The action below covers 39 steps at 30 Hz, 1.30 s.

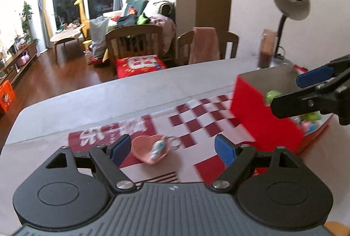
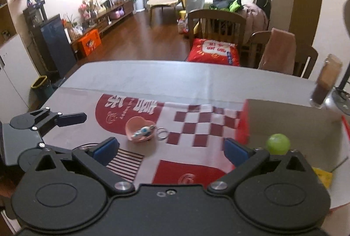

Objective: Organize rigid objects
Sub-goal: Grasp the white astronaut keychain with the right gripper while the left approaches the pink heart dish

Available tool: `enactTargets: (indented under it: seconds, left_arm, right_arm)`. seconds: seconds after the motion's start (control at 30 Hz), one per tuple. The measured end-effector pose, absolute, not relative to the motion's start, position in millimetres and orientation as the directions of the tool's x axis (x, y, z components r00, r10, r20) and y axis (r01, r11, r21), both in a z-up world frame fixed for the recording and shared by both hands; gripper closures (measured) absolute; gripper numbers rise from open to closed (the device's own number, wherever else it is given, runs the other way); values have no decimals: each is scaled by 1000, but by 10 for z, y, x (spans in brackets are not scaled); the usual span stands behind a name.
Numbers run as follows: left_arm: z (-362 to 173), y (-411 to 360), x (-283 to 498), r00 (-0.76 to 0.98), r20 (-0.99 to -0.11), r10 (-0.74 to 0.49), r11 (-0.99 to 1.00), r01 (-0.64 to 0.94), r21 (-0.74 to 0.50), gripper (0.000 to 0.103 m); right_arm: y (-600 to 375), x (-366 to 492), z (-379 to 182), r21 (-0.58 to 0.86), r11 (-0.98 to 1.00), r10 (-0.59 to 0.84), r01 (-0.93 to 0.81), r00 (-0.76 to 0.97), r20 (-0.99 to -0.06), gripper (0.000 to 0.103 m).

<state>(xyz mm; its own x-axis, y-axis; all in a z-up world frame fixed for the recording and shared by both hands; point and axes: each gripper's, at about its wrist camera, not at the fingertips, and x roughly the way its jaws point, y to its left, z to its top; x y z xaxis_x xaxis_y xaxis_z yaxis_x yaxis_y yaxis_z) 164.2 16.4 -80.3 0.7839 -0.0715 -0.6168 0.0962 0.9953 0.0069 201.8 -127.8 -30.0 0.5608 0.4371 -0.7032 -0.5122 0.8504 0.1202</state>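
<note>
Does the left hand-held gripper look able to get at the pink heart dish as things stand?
Probably yes. The left hand-held gripper is open and empty, and the pink heart dish lies just ahead between its fingers on the cloth, with only a keyring beside it.

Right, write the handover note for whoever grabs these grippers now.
Left gripper: open, empty, pointing at the pink heart dish.
Right gripper: open, empty, beside the red box.
The dish sits on the red-and-white mat, with a keychain in it, rings hanging over the rim.
Done: a green ball and a few small toys lie in the box.
Left: dish and keychain are not yet put away, presumably next.
</note>
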Motion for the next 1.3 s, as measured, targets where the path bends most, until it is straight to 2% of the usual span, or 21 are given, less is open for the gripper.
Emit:
enactTargets:
  seconds: [0.27,0.47,0.8,0.93,1.1,1.3]
  left_arm:
    - [-1186,508,1714,780,-623,-57,997,80,9,20]
    - [-1462,584,1842,779,-624,-58,994,100,33,20]
    - [-1799,623,2106,763,-641,-80,992,126,27,20]
    - [-1884,620,2177,760,-645,-82,992,123,19,20]
    - [-1961,591,2231,757,-648,-84,992,126,18,20]
    - [-2011,529,2282,759,-645,-93,990,137,19,20]
  right_arm:
    - [-595,2129,-577,103,855,402,-508,524,-751,1]
    - [-269,2306,-789,95,859,378,-503,499,-780,8]
    - [82,2588,-1125,93,841,359,-533,422,-832,31]
    - [175,2652,-1226,83,834,346,-545,400,-849,37]
    - [226,2723,-1323,79,838,329,-541,383,-863,59]
    - [197,2800,-1374,77,863,300,-499,384,-873,59]
